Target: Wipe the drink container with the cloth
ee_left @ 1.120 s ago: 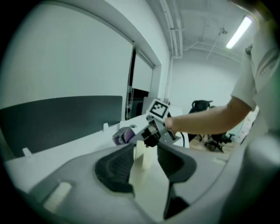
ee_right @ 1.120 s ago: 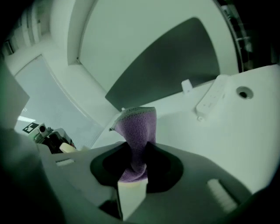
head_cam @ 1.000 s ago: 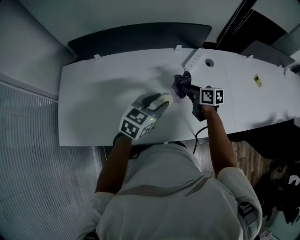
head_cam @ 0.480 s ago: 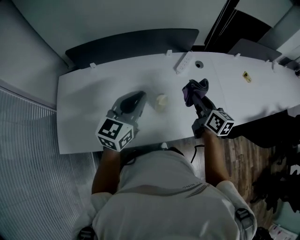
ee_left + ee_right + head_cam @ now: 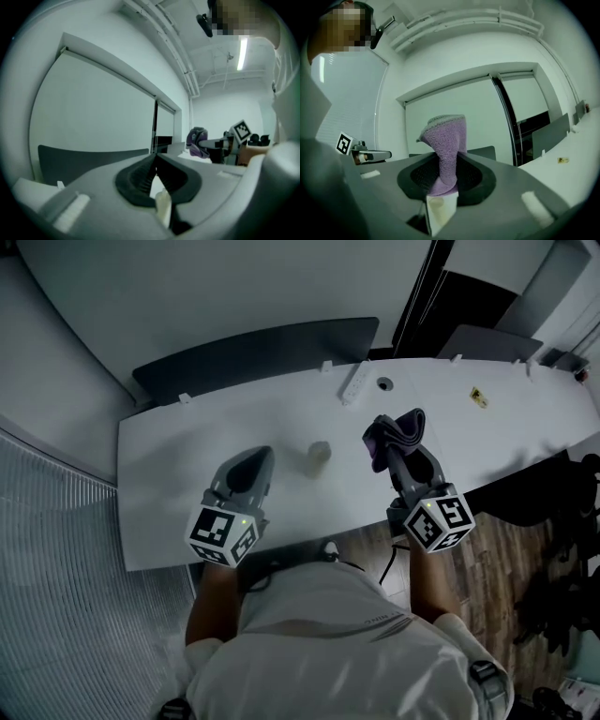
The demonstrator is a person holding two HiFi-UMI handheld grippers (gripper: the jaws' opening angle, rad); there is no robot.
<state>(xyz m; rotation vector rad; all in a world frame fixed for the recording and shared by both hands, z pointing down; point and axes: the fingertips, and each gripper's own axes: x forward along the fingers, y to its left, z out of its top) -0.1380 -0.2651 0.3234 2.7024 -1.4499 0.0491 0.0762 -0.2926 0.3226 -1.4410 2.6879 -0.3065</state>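
Cloth (image 5: 443, 145), purple and soft, sits bunched in the right tool (image 5: 401, 448), pinched by one end. Beside it, the left tool (image 5: 154, 171) has just closed on nothing. Between them the small pale drink container (image 5: 320, 453) stands on the surface (image 5: 169, 456), touching neither. It is probably light and tippy, best gripped round its sidewall.

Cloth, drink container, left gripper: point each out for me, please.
cloth (image 5: 446, 140): right gripper view, middle of the upright purple fold.
drink container (image 5: 320, 453): head view, its pale top.
left gripper (image 5: 259, 457): head view, its shut fingertips.
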